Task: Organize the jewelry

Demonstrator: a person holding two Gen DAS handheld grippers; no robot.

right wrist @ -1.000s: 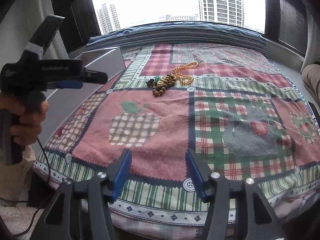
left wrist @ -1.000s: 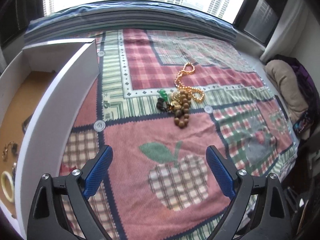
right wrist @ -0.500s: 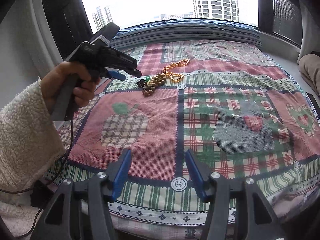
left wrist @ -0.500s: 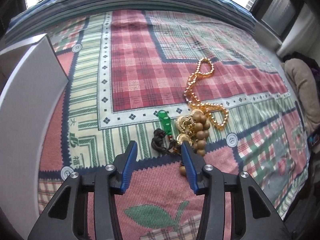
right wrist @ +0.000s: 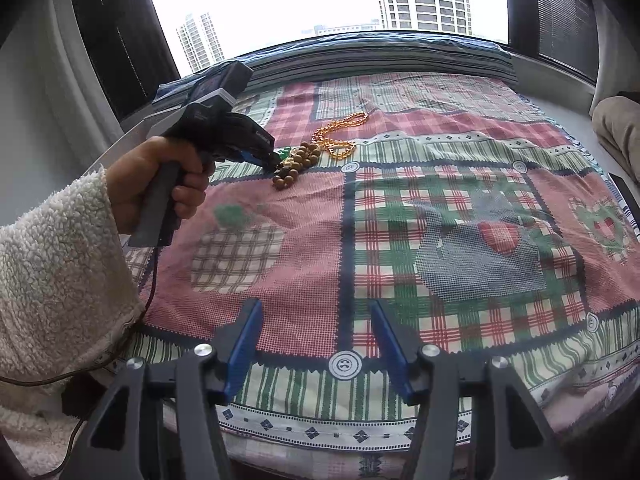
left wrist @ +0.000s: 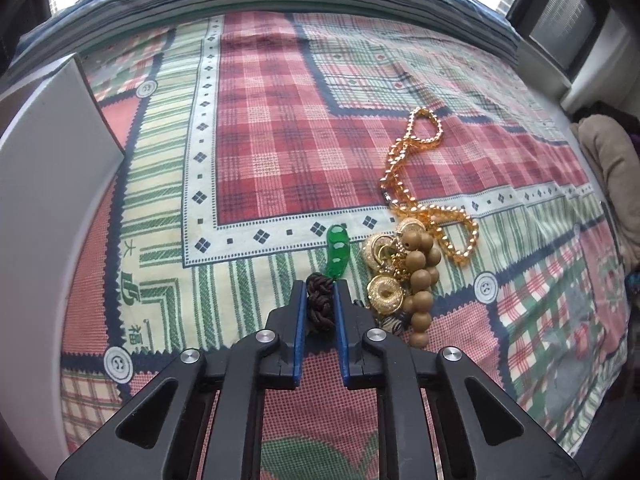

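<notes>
The dark braided cord (left wrist: 319,307) sits low in the middle of the left wrist view, pinched between the blue pads of the left claw (left wrist: 319,300), whose jaws are drawn in tight against its knot. A green pendant (left wrist: 337,254) pokes out just past the fingertips, lying on the patchwork blanket (left wrist: 260,152). Just to the right lie gold rings (left wrist: 385,294) and a brown bead bracelet (left wrist: 420,280), touching each other in a small heap. An amber bead necklace (left wrist: 416,160) snakes from the heap toward the upper right. A white box (left wrist: 48,168) fills the left edge.

In the right wrist view, a hand (right wrist: 160,176) in a fleecy sleeve (right wrist: 56,272) grips the left tool at the upper left, over the heap. The right claw (right wrist: 316,344), at the bottom, stands half open with nothing between its fingers, above the blanket's near edge.
</notes>
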